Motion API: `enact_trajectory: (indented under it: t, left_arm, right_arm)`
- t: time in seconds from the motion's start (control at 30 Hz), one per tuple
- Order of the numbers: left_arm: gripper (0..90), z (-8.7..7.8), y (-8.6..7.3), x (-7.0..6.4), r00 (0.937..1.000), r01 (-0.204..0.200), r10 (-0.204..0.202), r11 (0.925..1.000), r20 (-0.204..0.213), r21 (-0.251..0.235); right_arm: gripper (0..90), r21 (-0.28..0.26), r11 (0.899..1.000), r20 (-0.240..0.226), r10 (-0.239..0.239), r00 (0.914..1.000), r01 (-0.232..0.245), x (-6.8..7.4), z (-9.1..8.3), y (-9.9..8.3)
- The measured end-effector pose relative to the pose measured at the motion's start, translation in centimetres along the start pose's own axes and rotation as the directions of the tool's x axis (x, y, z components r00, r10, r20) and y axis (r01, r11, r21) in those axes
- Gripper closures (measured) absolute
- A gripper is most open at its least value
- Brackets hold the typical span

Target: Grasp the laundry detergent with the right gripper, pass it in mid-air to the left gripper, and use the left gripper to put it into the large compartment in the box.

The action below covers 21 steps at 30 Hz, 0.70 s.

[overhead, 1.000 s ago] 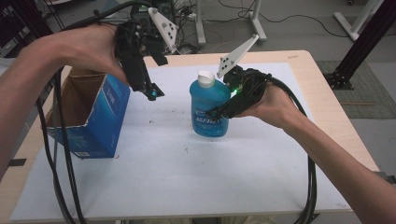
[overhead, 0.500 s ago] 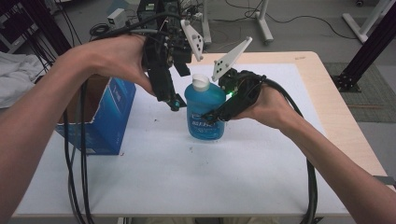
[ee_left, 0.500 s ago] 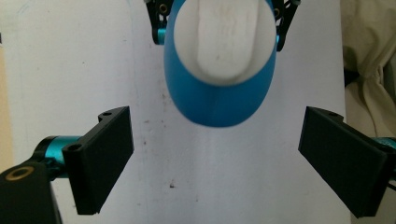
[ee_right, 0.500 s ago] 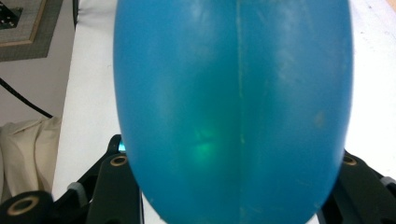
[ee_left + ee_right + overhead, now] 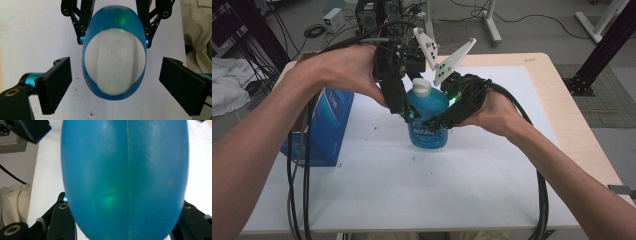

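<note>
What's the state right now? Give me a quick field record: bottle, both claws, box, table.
bottle: blue bottle upright on the white table, white cap on
right claw: right claw shut on the bottle's body from the side
left claw: left claw open, jaws on either side of the cap, apart from it
box: blue box open-topped, standing left of the bottle, untouched
next step, likely: left claw closes on the cap

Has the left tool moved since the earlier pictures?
Yes. The left tool has swung rightward, away from the blue box, to the blue bottle, which the right tool holds.
</note>
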State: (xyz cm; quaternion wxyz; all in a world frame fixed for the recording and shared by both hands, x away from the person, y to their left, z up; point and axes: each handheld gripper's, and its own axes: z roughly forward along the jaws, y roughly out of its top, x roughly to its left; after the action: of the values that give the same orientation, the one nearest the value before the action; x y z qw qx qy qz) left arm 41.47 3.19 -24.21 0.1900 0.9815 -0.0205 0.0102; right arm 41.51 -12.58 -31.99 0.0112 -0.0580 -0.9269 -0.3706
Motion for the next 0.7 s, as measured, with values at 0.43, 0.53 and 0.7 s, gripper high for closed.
enact_trajectory:
  t: [0.43, 0.53, 0.7]
  left_arm:
    - [12.3, 0.54, -0.04, 0.04, 1.0000, -0.002, 0.002, 0.9998, -0.004, -0.021]
    - [14.4, 0.70, -0.02, 0.03, 1.0000, -0.001, 0.001, 0.9997, -0.003, -0.023]
    - [15.7, 0.67, -0.01, 0.11, 1.0000, -0.004, 0.003, 0.9996, -0.009, -0.028]
  right_arm:
    - [46.2, -0.007, 1.000, -0.001, 0.006, 1.0000, -0.006, 0.07, 0.12, 0.04]
    - [46.1, -0.009, 1.000, 0.001, 0.006, 1.0000, -0.006, 0.07, 0.21, 0.09]
    - [46.1, -0.006, 1.000, 0.002, 0.004, 1.0000, -0.004, 0.05, 0.27, 0.08]
